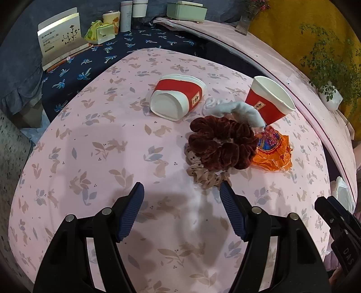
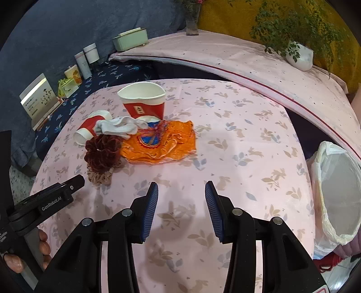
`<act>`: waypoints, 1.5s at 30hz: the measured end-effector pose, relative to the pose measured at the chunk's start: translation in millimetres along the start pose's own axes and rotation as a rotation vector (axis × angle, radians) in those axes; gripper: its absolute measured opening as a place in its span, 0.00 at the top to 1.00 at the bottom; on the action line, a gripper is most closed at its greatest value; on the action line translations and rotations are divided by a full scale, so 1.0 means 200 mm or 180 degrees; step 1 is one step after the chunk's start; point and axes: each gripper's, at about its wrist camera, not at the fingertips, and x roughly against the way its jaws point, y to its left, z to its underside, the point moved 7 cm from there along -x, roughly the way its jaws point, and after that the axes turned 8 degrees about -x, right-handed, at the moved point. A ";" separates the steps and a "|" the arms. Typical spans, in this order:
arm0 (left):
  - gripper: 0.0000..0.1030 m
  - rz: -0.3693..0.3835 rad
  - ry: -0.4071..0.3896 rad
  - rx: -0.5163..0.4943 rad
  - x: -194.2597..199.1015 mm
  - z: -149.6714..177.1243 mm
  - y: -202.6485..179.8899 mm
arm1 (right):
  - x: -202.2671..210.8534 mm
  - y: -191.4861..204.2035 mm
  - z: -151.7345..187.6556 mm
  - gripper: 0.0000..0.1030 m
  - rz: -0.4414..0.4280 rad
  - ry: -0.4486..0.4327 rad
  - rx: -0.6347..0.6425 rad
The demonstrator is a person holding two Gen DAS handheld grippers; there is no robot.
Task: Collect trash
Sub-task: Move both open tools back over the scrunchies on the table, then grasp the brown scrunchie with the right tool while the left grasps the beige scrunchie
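Observation:
On the pink rabbit-print table lie a tipped red-and-white paper cup [image 1: 178, 97] [image 2: 90, 129], an upright red paper cup [image 1: 268, 99] [image 2: 143, 100], a white sock [image 1: 239, 111] [image 2: 119, 127], an orange snack wrapper [image 1: 274, 149] [image 2: 162, 143], a dark red scrunchie [image 1: 222, 144] [image 2: 102, 149] and a beige dotted scrunchie [image 1: 203, 174] [image 2: 99, 177]. My left gripper [image 1: 181, 191] is open and empty just in front of the scrunchies. My right gripper [image 2: 181, 188] is open and empty over bare cloth in front of the wrapper.
A bin lined with a white bag [image 2: 338, 191] stands off the table's right edge. Boxes, tins and a card stand [image 1: 61, 33] sit on the blue cloth at the back left. A potted plant [image 2: 300, 56] and a vase [image 2: 191, 20] stand on the back ledge.

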 end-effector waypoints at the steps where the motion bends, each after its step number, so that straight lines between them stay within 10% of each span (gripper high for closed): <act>1: 0.36 0.0007 0.0003 -0.0007 0.00 0.00 0.01 | -0.01 0.04 -0.01 0.59 -0.0039 0.0015 0.0019; 23: 0.36 0.0111 -0.0014 -0.0057 -0.11 -0.10 0.19 | -0.37 0.48 -0.13 0.59 -0.0319 0.0279 0.0108; 27: 0.36 0.0144 -0.0003 -0.0060 -0.12 -0.10 0.18 | -0.39 0.48 -0.11 0.94 -0.0363 0.0340 0.0112; 30: 0.36 0.0178 0.0002 -0.0064 -0.12 -0.10 0.16 | -0.36 0.44 -0.10 1.00 -0.0344 0.0302 0.0121; 40: 0.36 0.0286 0.0027 -0.0209 -0.13 -0.05 -0.03 | -0.19 0.20 -0.09 0.99 -0.0301 0.0176 -0.0069; 45: 0.36 0.0183 -0.0004 -0.0091 -0.10 -0.05 0.04 | -0.21 0.26 -0.09 0.81 -0.0340 0.0228 0.0006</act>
